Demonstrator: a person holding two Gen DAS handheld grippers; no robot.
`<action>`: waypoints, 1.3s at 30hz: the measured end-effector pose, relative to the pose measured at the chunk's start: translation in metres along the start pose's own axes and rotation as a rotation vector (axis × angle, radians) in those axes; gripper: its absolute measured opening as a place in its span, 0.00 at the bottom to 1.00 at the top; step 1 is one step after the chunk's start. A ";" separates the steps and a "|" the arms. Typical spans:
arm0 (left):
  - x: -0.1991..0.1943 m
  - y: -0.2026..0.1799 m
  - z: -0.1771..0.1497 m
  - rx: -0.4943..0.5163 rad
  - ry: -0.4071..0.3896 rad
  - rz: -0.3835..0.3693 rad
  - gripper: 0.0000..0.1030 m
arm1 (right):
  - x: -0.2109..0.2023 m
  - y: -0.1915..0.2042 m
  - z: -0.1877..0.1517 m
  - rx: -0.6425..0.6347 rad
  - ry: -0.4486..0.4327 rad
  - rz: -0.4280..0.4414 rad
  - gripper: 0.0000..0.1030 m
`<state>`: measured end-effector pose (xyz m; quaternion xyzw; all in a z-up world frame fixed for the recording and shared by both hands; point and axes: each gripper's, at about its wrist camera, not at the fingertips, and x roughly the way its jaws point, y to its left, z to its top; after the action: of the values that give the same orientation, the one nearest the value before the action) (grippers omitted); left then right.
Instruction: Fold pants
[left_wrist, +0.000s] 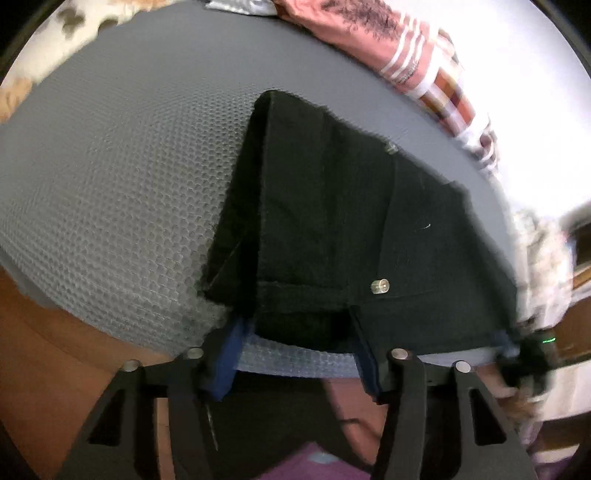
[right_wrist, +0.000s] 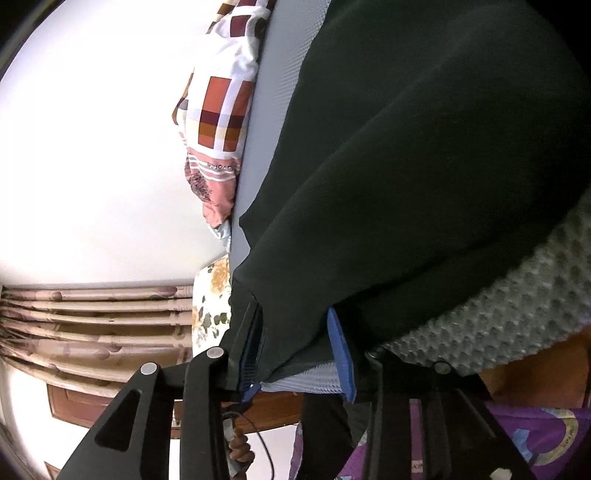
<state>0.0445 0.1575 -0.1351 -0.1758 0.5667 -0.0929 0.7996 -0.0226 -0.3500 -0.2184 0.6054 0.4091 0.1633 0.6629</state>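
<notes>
The pants (left_wrist: 332, 221), dark and folded, lie on the grey textured mat (left_wrist: 110, 184), waistband at its near edge. The left gripper (left_wrist: 299, 354) straddles that waistband, jaws spread, pads not visibly pressing. The right gripper (right_wrist: 299, 354) has cloth between its half-spread jaws; whether it pinches, I cannot tell.

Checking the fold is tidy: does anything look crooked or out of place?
The black pants lie skewed on the grey mat, waistband overhanging its near edge, layers not lined up. Nothing looks spilled or damaged.
</notes>
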 end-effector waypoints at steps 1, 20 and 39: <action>-0.002 -0.001 -0.001 0.009 -0.013 0.005 0.50 | -0.002 -0.003 0.001 0.017 -0.007 0.016 0.33; -0.038 0.017 0.019 -0.075 -0.139 -0.004 0.31 | -0.003 0.004 -0.003 0.007 -0.004 -0.043 0.51; -0.024 0.019 0.013 -0.041 -0.154 0.098 0.38 | -0.009 -0.010 -0.008 0.122 0.238 -0.037 0.71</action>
<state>0.0475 0.1861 -0.1177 -0.1707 0.5133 -0.0281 0.8406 -0.0367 -0.3530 -0.2237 0.6133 0.5053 0.1963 0.5745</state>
